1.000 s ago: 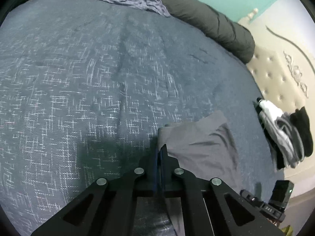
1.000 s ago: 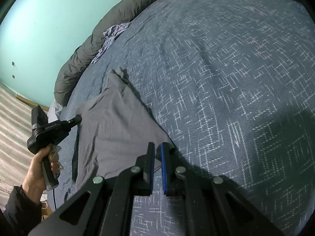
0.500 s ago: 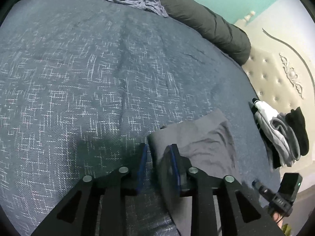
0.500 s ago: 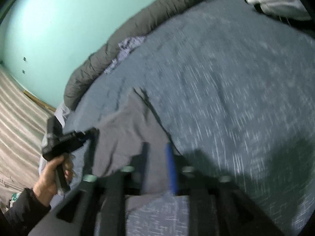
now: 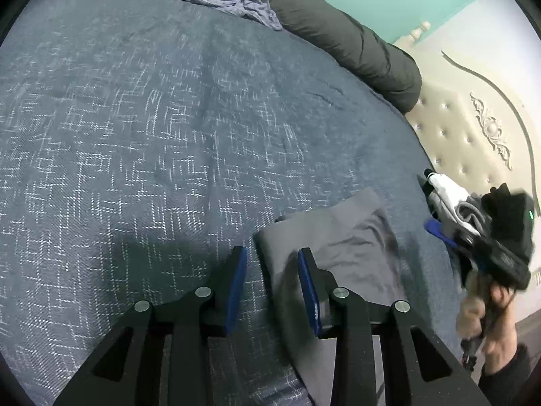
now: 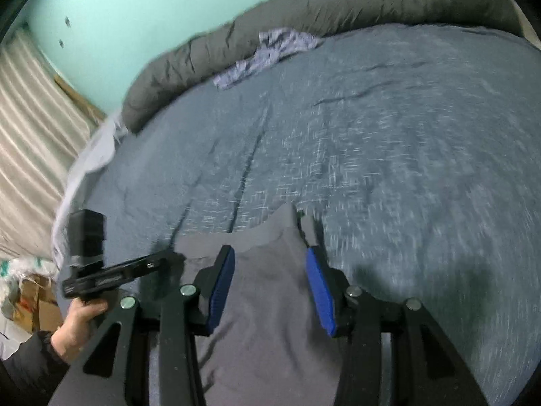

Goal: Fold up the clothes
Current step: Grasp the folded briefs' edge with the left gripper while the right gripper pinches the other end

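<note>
A grey garment (image 5: 338, 237) lies folded flat on the blue patterned bedspread (image 5: 135, 135). My left gripper (image 5: 272, 252) sits low over its left corner. The jaws are opening and the cloth edge lies loose between the blue pads, which do not press on it. My right gripper (image 6: 269, 252) hovers above the same grey garment (image 6: 270, 304). Its jaws are also opening, with the cloth only beneath them. In the left wrist view a hand (image 5: 487, 308) holds the right gripper at the bed's right edge.
A crumpled lilac garment (image 5: 230, 0) lies at the far side against a dark rolled duvet (image 5: 338, 34). A pile of black, white and grey clothes (image 5: 456, 199) rests by the cream headboard (image 5: 473, 135). Boxes (image 6: 30, 297) stand on the floor left of the bed.
Both grippers went from shut on the grey garment to open, and the cloth now lies free on the bed. The right gripper rose and swung across; the left barely moved.
</note>
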Motion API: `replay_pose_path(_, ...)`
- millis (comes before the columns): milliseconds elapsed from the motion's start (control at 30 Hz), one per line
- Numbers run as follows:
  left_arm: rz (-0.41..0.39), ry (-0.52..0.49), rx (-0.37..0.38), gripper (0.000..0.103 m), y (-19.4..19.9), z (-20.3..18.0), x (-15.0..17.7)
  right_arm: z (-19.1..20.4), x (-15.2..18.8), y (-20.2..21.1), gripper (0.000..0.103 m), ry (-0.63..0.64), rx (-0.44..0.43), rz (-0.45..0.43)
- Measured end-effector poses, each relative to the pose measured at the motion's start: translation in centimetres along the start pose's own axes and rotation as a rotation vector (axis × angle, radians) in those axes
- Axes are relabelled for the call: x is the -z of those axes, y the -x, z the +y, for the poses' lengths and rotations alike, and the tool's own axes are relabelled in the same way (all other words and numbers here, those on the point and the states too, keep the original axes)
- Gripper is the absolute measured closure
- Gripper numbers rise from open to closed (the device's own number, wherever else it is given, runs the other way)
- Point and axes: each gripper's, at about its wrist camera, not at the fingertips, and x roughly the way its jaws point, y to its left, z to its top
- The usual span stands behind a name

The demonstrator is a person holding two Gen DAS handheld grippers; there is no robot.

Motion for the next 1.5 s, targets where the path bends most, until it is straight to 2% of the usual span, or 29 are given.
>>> replay_pose_path(300,-0.008,0.000,0.018,0.069,0.1,0.2,-0.4,0.0,-2.3,-4.4,0.061,0.049,0.059,0.053)
replay_pose_path(433,-0.007,-0.011,0.020,0.069,0.1,0.0,-0.3,0.0,-2.3,-5.9,0.069,0.085,0.091,0.085)
replay_pose_path(500,-0.009,-0.009,0.023,0.069,0.1,0.0,-0.3,0.0,-2.2,-6.3,0.079,0.095,0.101,0.086)
replay_pose_path(533,-0.010,-0.008,0.025,0.069,0.0,0.0,-0.4,-0.1,-2.1,-6.3,0.089,0.100,0.106,0.084)
replay_pose_path(600,-0.007,-0.009,0.027,0.069,0.0,0.2,-0.5,-0.1,-2.0,-6.3,0.097,0.112,0.118,0.077)
replay_pose_path(667,-0.006,-0.010,0.026,0.069,-0.1,0.3,-0.7,-0.2,-1.9,-5.9,0.101,0.124,0.134,0.066)
replay_pose_path(767,-0.007,-0.011,0.024,0.069,-0.1,0.2,-0.6,-0.6,-2.0,-5.1,0.101,0.127,0.158,0.042)
replay_pose_path(900,-0.004,-0.009,0.024,0.068,-0.2,0.1,-0.5,-1.3,-2.1,-5.0,0.101,0.122,0.171,0.051)
replay_pose_path(1000,-0.001,-0.002,0.027,0.063,-0.3,0.0,-0.5,-1.4,-2.2,-5.4,0.101,0.113,0.164,0.064)
replay_pose_path(1200,0.000,0.027,0.050,0.060,-0.6,0.1,-0.7,-2.1,-2.5,-6.3,0.098,0.046,0.150,0.103)
replay_pose_path(1233,0.003,0.032,0.052,0.059,-0.8,0.1,-0.7,-2.3,-2.5,-6.6,0.093,0.039,0.149,0.114)
replay_pose_path(1333,0.015,0.039,0.057,0.059,-1.3,0.2,-0.8,-2.7,-2.6,-7.1,0.060,0.016,0.131,0.127)
replay_pose_path(1500,0.012,0.052,0.072,0.061,-2.0,0.4,-1.0,-2.8,-2.3,-7.7,0.060,0.024,0.120,0.136)
